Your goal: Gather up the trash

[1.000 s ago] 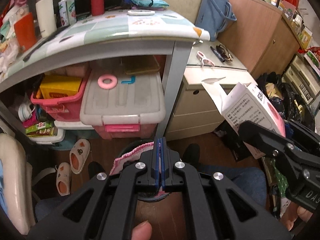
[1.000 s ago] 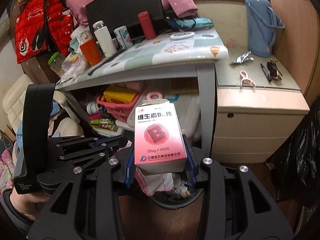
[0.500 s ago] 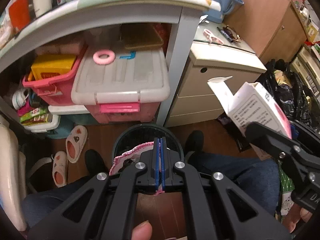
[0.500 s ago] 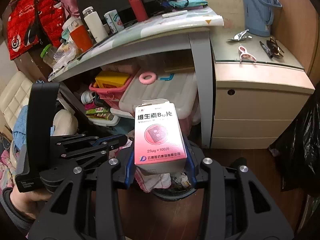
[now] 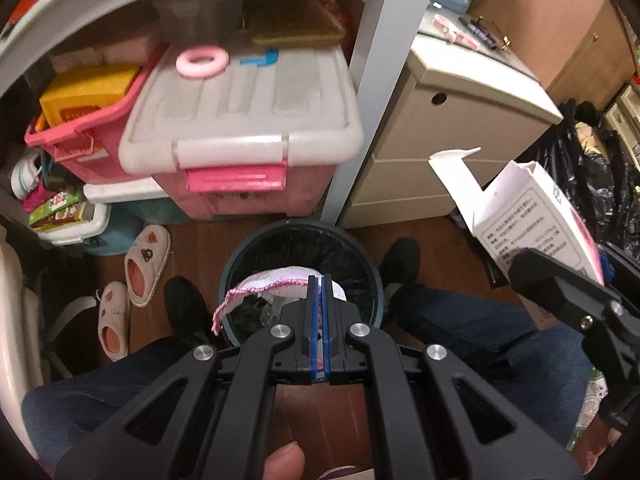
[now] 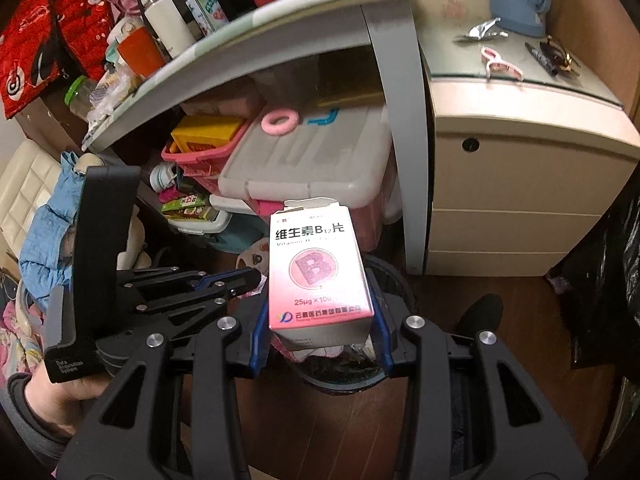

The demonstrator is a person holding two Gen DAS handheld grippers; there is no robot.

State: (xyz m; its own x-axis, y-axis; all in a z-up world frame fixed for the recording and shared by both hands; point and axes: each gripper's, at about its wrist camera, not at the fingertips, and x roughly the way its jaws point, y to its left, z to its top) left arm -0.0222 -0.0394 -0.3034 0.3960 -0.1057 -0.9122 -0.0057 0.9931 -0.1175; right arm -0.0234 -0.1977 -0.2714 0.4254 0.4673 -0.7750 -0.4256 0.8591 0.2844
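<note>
Slippers (image 5: 134, 280): on the wooden floor at far left of the left wrist view; higher in frame a second ago.
Storage bin (image 5: 240, 128): grey lid, pink latch, under the table; larger and nearer the top of the view than before, tabletop items now out of the left view.
Left gripper (image 5: 319, 280): blue pads pressed together, pinching a thin pink-edged wrapper (image 5: 264, 284) that drapes over the bin opening; lower than a second ago.
Trash bin (image 5: 236, 264): dark, round, lined in black, between the person's shoes; a second ago hidden behind the fingers, now the whole rim in view directly beneath them.
Vitamin box (image 6: 318, 268): pink and white, top flap open, upright, above the bin's near rim in the right wrist view.
Right gripper (image 6: 318, 312): jaws partly spread, clamped on the box's two sides; grip unchanged, sunk toward the bin.
Cabinet (image 6: 520, 184): cream, right of the table leg; risen in frame.
</note>
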